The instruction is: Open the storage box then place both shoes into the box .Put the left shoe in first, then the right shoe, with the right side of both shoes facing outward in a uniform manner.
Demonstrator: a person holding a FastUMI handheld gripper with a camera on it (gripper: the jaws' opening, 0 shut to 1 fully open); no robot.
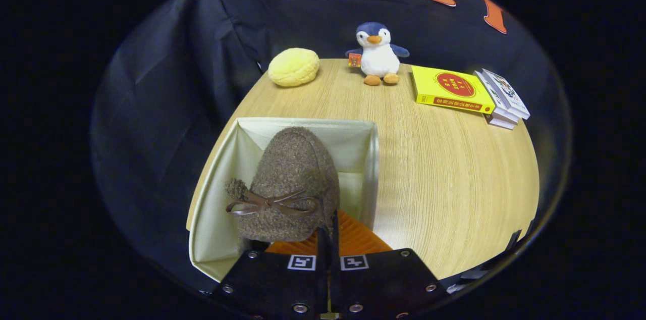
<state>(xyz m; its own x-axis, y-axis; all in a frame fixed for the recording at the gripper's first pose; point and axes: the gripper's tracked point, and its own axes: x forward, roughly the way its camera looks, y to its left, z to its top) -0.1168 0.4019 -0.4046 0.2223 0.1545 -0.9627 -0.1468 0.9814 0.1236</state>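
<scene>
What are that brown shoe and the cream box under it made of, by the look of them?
The brown shoe, pinched at its rim by the hand-held gripper, looks like nubbly wool or boucle: fuzzy, matte, with a thin leather-like bow. The cream box seems to be fabric or coated cloth over stiff panels: soft folds at the corners and a slight sheen. I can't say for certain.

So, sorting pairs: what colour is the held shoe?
Brown, with a darker brown bow; the shoe shows in the gripper view.
</scene>
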